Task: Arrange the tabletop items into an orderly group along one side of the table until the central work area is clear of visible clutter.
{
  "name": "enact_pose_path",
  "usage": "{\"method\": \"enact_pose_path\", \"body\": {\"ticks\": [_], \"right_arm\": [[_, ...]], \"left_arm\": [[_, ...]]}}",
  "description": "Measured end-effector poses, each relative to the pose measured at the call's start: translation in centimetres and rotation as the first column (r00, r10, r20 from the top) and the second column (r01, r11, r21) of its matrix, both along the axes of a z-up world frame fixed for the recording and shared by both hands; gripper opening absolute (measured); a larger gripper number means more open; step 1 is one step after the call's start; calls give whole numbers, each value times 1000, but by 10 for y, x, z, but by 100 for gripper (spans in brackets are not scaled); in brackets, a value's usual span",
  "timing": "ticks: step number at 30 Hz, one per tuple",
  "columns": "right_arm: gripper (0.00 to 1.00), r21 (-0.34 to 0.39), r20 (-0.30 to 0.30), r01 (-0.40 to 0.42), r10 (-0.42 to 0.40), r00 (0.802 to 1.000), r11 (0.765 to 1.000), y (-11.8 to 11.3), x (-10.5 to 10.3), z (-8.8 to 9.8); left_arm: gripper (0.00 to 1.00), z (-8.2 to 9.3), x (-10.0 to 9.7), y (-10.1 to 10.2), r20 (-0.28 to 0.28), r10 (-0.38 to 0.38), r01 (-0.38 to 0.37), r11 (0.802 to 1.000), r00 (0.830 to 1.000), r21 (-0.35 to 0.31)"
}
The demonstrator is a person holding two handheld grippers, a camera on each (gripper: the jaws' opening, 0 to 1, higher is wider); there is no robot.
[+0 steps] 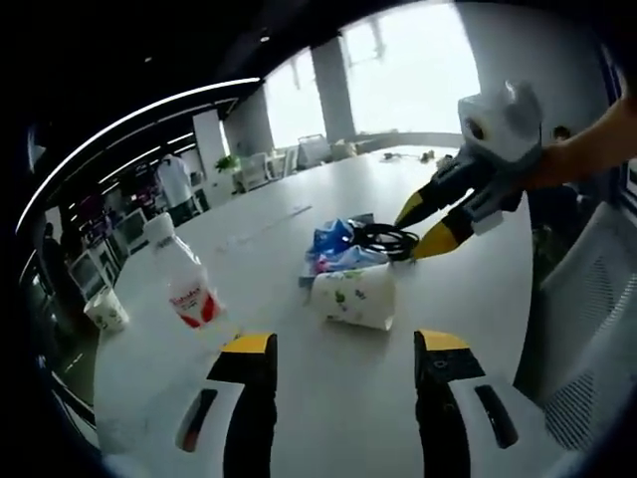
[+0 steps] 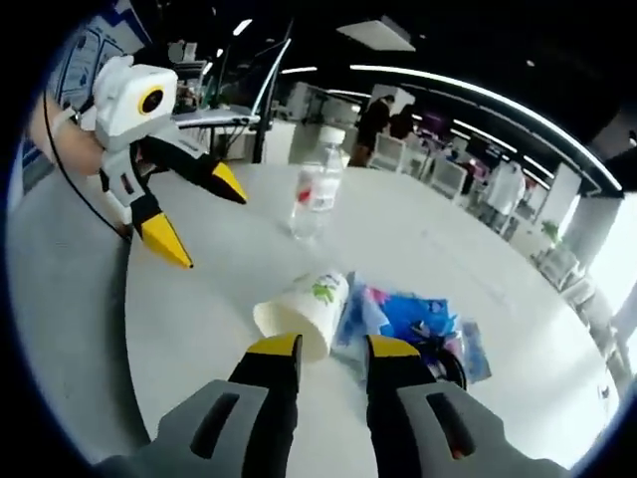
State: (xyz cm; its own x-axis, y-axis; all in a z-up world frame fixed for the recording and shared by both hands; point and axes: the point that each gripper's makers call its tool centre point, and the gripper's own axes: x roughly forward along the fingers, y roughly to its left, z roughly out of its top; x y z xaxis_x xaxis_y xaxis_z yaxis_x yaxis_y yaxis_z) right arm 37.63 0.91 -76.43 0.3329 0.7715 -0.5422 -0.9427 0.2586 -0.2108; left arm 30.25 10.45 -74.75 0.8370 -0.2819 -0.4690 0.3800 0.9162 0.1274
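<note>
A white paper cup (image 1: 353,296) with green print lies on its side on the white table (image 1: 328,398), just past my left gripper (image 1: 345,344), which is open with nothing between its jaws. Behind the cup are blue packets (image 1: 333,244) and a coiled black cable (image 1: 388,239). A clear bottle (image 1: 189,284) with a red label stands to the left. My right gripper (image 1: 426,231) hangs open above the cable. In the right gripper view, my right gripper (image 2: 334,349) is open just short of the cup (image 2: 304,309) and packets (image 2: 408,314); the bottle (image 2: 317,194) stands beyond, and the left gripper (image 2: 207,224) is open at upper left.
A second paper cup (image 1: 106,312) stands near the table's left edge. A white mesh chair (image 1: 587,329) is at the right. More chairs, desks and people stand in the office behind. Small items (image 1: 398,156) lie at the table's far end.
</note>
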Motion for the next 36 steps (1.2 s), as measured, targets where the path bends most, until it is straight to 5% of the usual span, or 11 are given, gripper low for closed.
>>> {"method": "enact_pose_path", "body": {"ticks": [10,36], "right_arm": [[15,-56,-12,-3,2,1000,998,2,9,-29],[8,-60,-2,-4,4,1000,998,15,13,-38]], "left_arm": [[50,-9,-5,4,-27,25,-25,1000,999,-7],[48,-18,-8,11,-55,55,-56,998,997,-22]]}}
